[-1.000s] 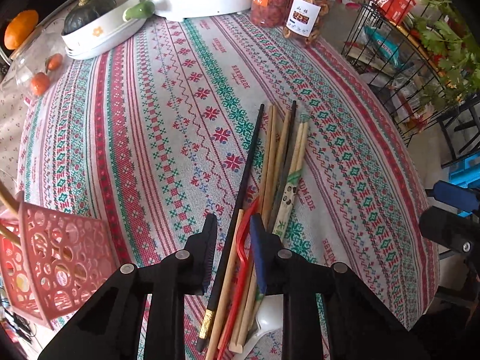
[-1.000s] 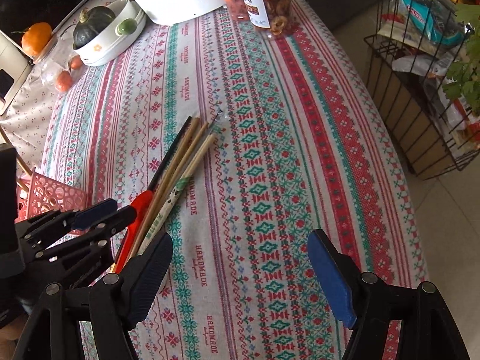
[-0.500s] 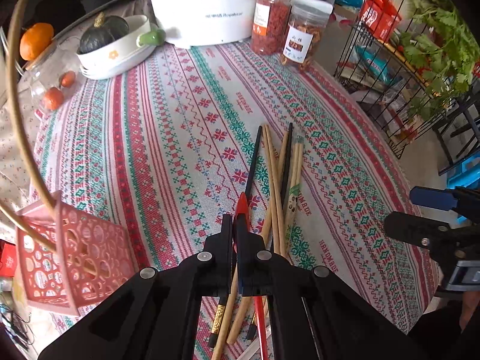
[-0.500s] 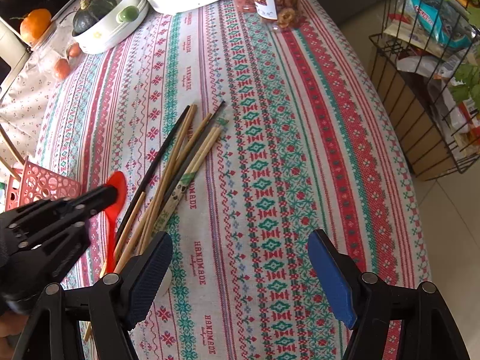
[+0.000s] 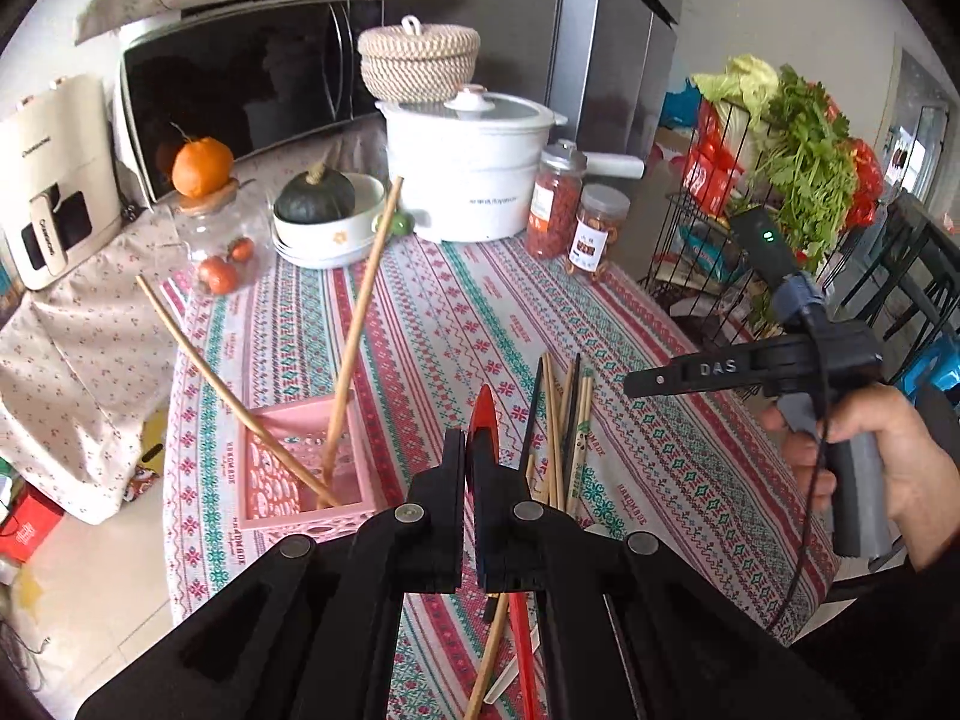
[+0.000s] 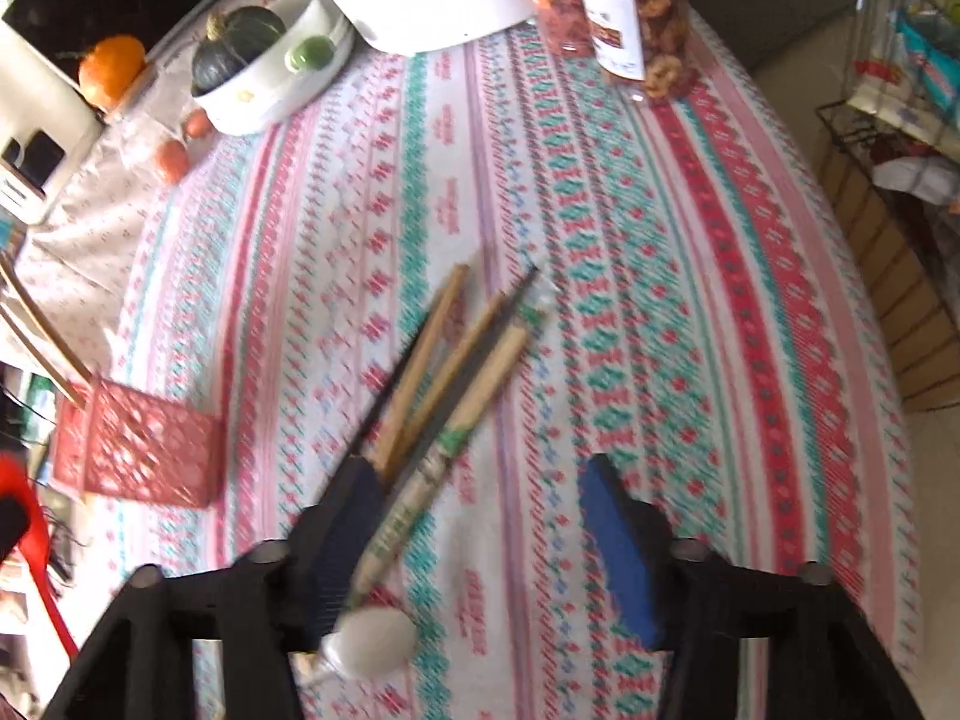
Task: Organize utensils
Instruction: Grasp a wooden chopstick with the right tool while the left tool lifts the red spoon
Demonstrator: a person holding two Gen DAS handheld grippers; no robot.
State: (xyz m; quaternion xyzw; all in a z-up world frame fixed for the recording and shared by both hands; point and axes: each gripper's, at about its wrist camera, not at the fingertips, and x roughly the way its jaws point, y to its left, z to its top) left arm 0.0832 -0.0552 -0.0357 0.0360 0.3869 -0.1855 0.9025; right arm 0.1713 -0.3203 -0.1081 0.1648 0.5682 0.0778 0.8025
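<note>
a: left gripper (image 5: 471, 462) is clamping fully down on the red utensil (image 5: 483, 420), tip poking out past the jaws, handle trailing under. it's holding it off the desk (image 5: 660, 438), i'd say to carry it to the pink basket (image 5: 300, 468).

b: basket is where?

a: sitting on the desk's left side, just left of the gripper. two long sticks (image 5: 354, 336) are already leaning in it, crossing and sticking out high. those are likely getting in the way of dropping the red one in, so it's needing an angle between them.

b: right gripper (image 6: 486, 516)?

a: jaws have just been closing, now standing about half open over the near end of the chopsticks (image 6: 456, 354). a printed chopstick (image 6: 420, 498) is lying between the jaws, left pad close to it, but blur is hiding whether anything is pressing, so i'm not calling it held. looks like it's lining up for the next pick.

b: rest of the pile?

a: still lying on the desk as a bundle, fanned slightly, a white spoon (image 6: 372, 642) at the near end right under the right gripper.

b: clutter?

a: pot (image 5: 468, 162), jars (image 5: 576, 222), squash bowl (image 5: 330, 216) standing at the far edge, well apart from the work. wire rack (image 5: 738, 240) with greens is off the right side, not interfering.
</note>
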